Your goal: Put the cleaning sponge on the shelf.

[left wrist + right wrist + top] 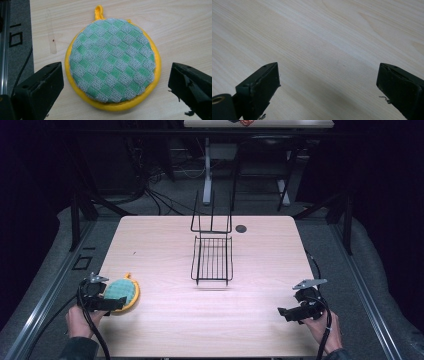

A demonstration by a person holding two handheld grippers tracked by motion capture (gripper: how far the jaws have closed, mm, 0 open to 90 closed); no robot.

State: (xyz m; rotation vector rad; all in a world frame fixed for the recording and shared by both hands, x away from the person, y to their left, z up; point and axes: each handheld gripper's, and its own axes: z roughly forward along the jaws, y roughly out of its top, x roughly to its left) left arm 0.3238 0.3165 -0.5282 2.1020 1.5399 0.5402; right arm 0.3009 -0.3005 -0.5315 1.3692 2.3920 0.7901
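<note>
My left tool (116, 304) sits at the near left corner of the counter (165, 320), jaws wide apart, with the round scrub pad (112, 65) lying flat between them. In the left gripper view the pad has a green and grey checked face, a yellow rim and a small yellow loop (99, 12) pointing away from me. Neither jaw touches it; there is bare wood on both sides of the rim.

My right tool (287, 314) is at the near right, well apart from the pad, its jaws also spread and holding nothing; in the right gripper view there is just plain wood grain between them.

The black wire rack (212, 259) stands in the middle of the counter toward the far side, empty, with upright prongs at its far end.

I judge this to be the reach-and-grasp step: I am lined up over the pad but have not closed on it yet. The next move calls for lowering the left tool until the jaws bracket the rim, then closing on the pad's edge. Because it is soft and lies flat, I would need to pinch the yellow rim firmly, or it may buckle or slip out. The rack looks like the likely destination.
</note>
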